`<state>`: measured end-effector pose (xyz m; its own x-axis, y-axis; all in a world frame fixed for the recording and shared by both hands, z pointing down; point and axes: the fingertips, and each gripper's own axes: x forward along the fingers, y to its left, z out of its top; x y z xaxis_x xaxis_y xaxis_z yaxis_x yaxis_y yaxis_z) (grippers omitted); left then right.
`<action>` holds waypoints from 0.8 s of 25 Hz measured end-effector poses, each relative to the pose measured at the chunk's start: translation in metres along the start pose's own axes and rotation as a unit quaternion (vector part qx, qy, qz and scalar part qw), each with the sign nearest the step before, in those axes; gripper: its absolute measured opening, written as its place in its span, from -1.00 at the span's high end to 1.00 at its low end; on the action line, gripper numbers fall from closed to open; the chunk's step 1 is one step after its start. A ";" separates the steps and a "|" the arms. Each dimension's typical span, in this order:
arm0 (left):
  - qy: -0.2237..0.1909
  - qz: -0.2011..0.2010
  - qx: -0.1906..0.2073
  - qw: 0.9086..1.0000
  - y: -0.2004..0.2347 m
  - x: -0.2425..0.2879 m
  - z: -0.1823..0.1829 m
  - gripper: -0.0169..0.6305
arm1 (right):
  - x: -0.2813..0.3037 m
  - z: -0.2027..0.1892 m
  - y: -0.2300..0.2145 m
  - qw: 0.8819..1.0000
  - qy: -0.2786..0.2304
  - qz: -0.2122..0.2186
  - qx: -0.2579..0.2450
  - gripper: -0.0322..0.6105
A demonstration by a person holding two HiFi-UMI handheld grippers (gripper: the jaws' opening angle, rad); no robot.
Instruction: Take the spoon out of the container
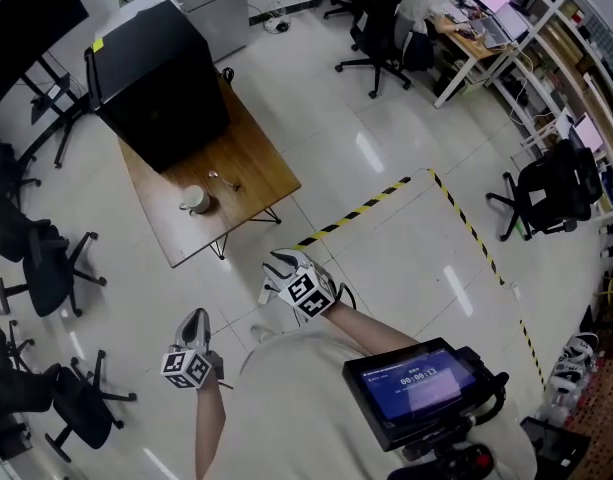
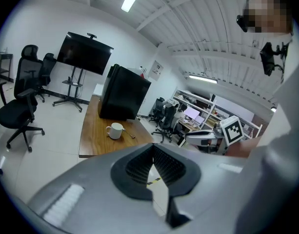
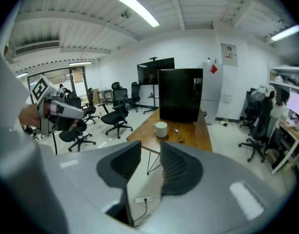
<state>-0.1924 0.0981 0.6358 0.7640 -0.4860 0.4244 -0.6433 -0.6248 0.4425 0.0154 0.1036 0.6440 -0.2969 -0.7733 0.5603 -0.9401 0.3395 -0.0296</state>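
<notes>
A white mug [image 1: 195,200] stands near the front of a wooden table [image 1: 256,163], and a metal spoon [image 1: 224,179] lies on the tabletop just beside it, outside the mug. The same mug [image 3: 160,128] and spoon [image 3: 177,130] show far off in the right gripper view, and the mug [image 2: 114,130] in the left gripper view. Both grippers are held close to the person's body, well short of the table. My left gripper [image 1: 194,320] has its pads together with nothing in them. My right gripper [image 1: 278,263] shows a gap between its pads and holds nothing.
A large black box [image 1: 156,78] fills the back of the table. Office chairs [image 1: 46,268] stand to the left, and a black-and-yellow tape line [image 1: 386,198] runs over the white floor. A handheld screen [image 1: 416,383] sits at the person's right side.
</notes>
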 end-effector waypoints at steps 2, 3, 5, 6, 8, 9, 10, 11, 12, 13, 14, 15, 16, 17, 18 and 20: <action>0.002 -0.005 0.000 1.000 -0.004 0.004 -0.004 0.95 | -0.001 -0.002 0.001 1.000 0.002 0.002 -0.004 0.51; 0.004 -0.008 0.000 1.000 -0.007 0.005 -0.006 0.95 | -0.002 -0.003 0.001 1.000 0.003 0.001 -0.006 0.51; 0.010 -0.013 0.002 1.000 -0.011 0.007 -0.010 0.95 | -0.004 -0.007 0.000 1.000 0.005 0.001 -0.005 0.51; 0.014 -0.014 0.004 1.000 -0.013 0.008 -0.012 0.95 | -0.005 -0.010 0.000 1.000 0.007 0.002 -0.003 0.51; 0.019 -0.018 0.006 1.000 -0.018 0.008 -0.018 0.95 | -0.007 -0.017 -0.002 1.000 0.013 0.001 -0.002 0.51; 0.021 -0.020 0.007 1.000 -0.021 0.009 -0.021 0.95 | -0.008 -0.020 -0.004 1.000 0.015 0.000 -0.001 0.52; 0.023 -0.022 0.007 0.999 -0.023 0.011 -0.024 0.95 | -0.010 -0.024 -0.007 1.000 0.018 -0.002 0.000 0.52; 0.026 -0.024 0.008 0.999 -0.026 0.013 -0.026 0.95 | -0.010 -0.028 -0.011 1.000 0.021 -0.004 0.003 0.52; 0.030 -0.026 0.008 0.999 -0.027 0.014 -0.028 0.95 | -0.011 -0.032 -0.013 1.000 0.024 -0.006 0.009 0.52; 0.033 -0.027 0.007 0.999 -0.027 0.014 -0.029 0.95 | -0.011 -0.035 -0.014 0.999 0.026 -0.007 0.017 0.52; 0.036 -0.027 0.004 0.999 -0.027 0.014 -0.031 0.95 | -0.012 -0.038 -0.015 0.999 0.027 -0.007 0.025 0.53; 0.038 -0.028 0.001 0.999 -0.026 0.013 -0.033 0.95 | -0.012 -0.040 -0.015 0.999 0.028 -0.008 0.031 0.53; 0.039 -0.029 -0.002 0.999 -0.026 0.013 -0.034 0.95 | -0.013 -0.041 -0.016 0.999 0.027 -0.009 0.035 0.54; 0.040 -0.030 -0.004 0.999 -0.026 0.013 -0.034 0.95 | -0.013 -0.043 -0.017 0.999 0.025 -0.011 0.037 0.55; 0.042 -0.032 -0.005 0.999 -0.027 0.014 -0.035 0.95 | -0.014 -0.043 -0.019 0.999 0.022 -0.014 0.036 0.55; 0.048 -0.037 -0.005 0.998 -0.029 0.017 -0.036 0.95 | -0.014 -0.041 -0.023 0.999 0.015 -0.018 0.040 0.55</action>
<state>-0.1626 0.1296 0.6590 0.8010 -0.3780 0.4642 -0.5865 -0.6507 0.4822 0.0481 0.1282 0.6712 -0.2586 -0.7678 0.5862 -0.9610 0.2663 -0.0750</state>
